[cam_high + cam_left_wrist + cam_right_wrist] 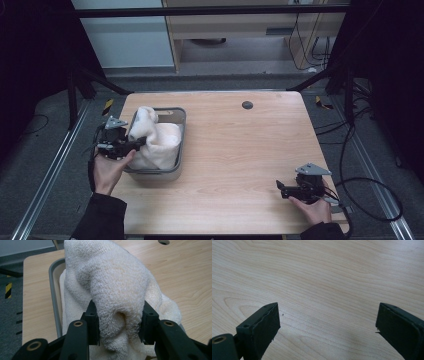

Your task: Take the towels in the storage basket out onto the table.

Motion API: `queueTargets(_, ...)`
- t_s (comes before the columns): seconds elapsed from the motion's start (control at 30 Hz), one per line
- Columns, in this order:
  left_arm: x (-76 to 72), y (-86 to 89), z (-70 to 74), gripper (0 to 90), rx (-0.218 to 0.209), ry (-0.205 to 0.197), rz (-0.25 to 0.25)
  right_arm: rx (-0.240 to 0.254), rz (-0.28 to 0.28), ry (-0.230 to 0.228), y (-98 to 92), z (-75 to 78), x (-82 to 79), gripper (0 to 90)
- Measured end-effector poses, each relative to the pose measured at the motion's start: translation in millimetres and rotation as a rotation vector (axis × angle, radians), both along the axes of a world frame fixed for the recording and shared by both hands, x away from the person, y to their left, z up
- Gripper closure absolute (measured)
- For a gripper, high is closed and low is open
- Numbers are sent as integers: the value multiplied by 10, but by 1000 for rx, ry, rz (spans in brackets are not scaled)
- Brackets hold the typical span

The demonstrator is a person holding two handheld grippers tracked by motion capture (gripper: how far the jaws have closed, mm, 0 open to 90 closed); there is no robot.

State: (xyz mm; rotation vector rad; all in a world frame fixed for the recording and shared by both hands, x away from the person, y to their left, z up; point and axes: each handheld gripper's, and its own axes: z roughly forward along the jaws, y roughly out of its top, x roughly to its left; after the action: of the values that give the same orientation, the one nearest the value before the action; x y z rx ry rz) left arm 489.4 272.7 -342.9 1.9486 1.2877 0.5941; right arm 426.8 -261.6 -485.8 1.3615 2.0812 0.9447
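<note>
Left gripper (119,323) pinches the towel (117,282), partly raised from its tray (181,131); right gripper (328,325), spread, waits on the table (324,272).

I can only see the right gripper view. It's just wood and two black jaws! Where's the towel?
Observer: The white towel sits in a grey bin at the table's left side, far from your gripper.
Operator: Is somebody grabbing it?
Observer: Yes. The left gripper has its jaws pinched on a fold of the towel.
Operator: Is the towel all out of the bin?
Observer: No. One bunch is lifted above the rim; the rest lies inside the bin.
Operator: And where's my gripper?
Observer: The right gripper rests near the table's front right corner, jaws open, nothing between them.
</note>
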Motion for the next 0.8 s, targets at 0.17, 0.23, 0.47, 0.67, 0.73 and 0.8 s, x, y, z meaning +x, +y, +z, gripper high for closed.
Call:
queueTargets(0.17,-27,-1,116,600,0,-17,-5,0,0,0,-1,1,0,55)
queueTargets(0.23,-41,1,169,602,1,-24,-8,-1,2,-1,-1,0,0,55)
queueTargets(0.47,-85,42,366,605,-26,-56,-8,-1,1,0,-1,1,0,55)
queueTargets(0.67,-116,75,501,607,-33,-82,-8,-3,0,0,-2,0,1,54)
queueTargets(0.73,-122,81,534,608,-40,-89,-6,-1,-1,1,-1,0,0,54)
queueTargets(0.8,-125,89,566,608,-41,-93,-5,-3,0,0,-2,1,1,54)
